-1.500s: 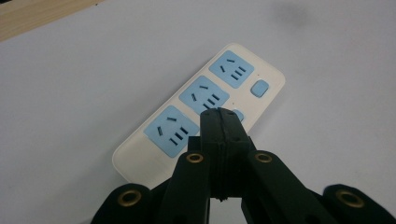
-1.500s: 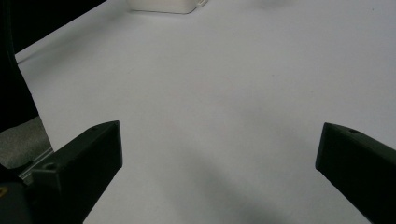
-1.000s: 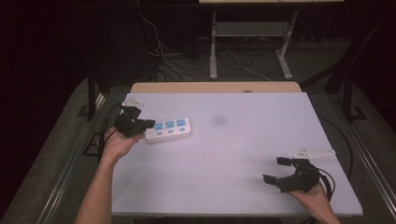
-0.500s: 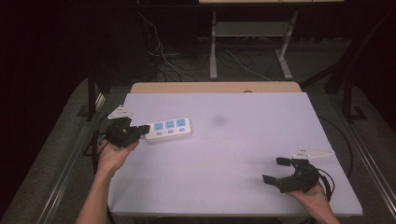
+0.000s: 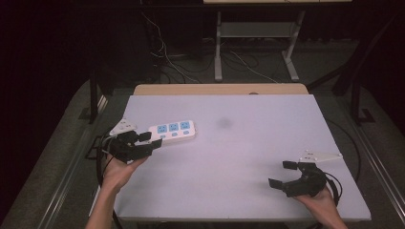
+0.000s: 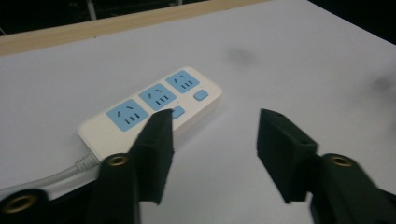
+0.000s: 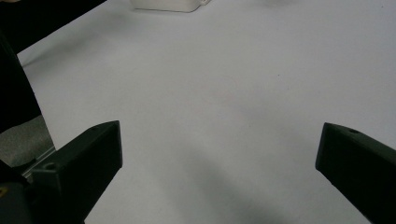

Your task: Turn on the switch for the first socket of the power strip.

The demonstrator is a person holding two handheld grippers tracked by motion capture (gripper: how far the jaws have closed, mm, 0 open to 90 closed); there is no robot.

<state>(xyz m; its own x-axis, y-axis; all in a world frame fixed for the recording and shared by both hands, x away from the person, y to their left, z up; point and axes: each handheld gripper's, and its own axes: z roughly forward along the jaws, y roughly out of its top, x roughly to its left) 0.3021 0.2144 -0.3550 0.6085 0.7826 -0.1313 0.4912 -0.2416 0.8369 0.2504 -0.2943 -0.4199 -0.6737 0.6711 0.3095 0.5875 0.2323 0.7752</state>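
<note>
Your table (image 5: 229, 157) is pale and mostly bare, with the power strip (image 5: 172, 131) near its far-left corner (three blue sockets up). Your left claw (image 5: 149, 141) gapes just short of it, gripping nothing; your right claw (image 5: 282, 174) sits wide open, near-right.

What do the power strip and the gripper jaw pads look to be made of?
Power strip: likely hard moulded plastic, smooth cream-white shell with blue socket faces and buttons, slight sheen. Left gripper pads: matte black with crisp edges and no shine; probably rubber or dense foam, though I cannot tell which.
</note>
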